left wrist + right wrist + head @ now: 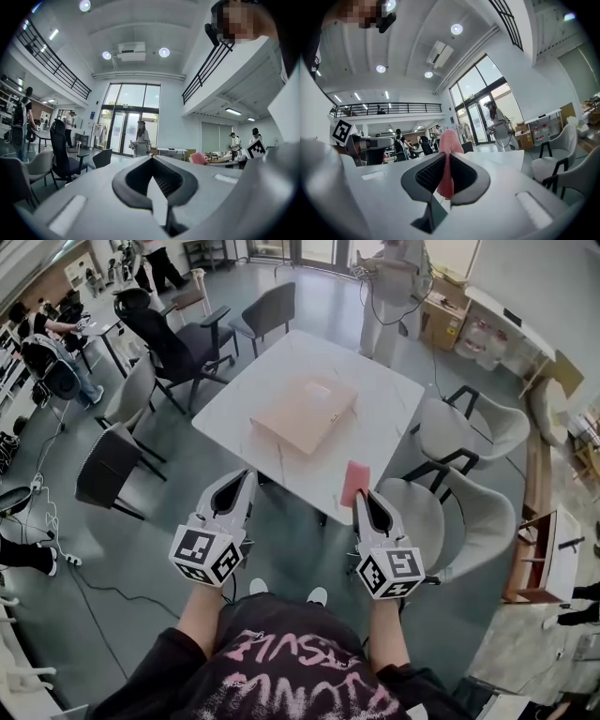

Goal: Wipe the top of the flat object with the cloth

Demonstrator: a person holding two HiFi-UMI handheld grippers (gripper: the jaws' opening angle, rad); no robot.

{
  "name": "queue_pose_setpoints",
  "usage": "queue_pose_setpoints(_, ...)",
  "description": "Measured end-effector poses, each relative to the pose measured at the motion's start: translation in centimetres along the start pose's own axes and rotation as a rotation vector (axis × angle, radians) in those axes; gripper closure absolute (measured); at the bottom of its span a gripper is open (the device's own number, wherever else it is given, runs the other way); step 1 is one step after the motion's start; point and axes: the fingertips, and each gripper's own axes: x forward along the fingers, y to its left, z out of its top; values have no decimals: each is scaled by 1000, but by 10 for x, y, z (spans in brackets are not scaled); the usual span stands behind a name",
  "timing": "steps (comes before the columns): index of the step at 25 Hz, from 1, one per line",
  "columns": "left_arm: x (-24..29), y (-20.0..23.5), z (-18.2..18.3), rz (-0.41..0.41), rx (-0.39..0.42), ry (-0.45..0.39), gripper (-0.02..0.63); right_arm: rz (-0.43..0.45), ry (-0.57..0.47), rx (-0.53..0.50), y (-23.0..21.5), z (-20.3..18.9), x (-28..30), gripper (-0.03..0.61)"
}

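Pink cloth (355, 484): pinched in the right claw (361, 495), its free end rising past the jaw tips; in the head view it sits over the near edge of the surface, apart from the flat object. Contact with the surface cannot be told.
Cloth handling: judged light, soft and limp, with an open weave showing in the right gripper view (447, 159); it should fold and drag easily and not slip on cardboard.
Hold point: near one end, with a good length left free to lay flat as a wiping pad.
Right claw state: pressed onto the cloth from both sides (446, 154).
Flat object (305, 413): tan, box-like, probably cardboard; lies flat about mid-surface, top bare. Judged light, so it may slide under a hard stroke.
Left claw (248, 474): pressed together, nothing between the jaws (151, 158); free to steady the box.
Surface (384, 395): white, square.
Chairs (469, 427): stand round it.
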Motion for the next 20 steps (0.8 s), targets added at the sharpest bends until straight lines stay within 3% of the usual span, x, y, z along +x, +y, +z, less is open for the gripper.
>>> queue_pose_setpoints(20,-1,-44,-14,57,25,10,614,56,-6,23,-31,-2,-30,531)
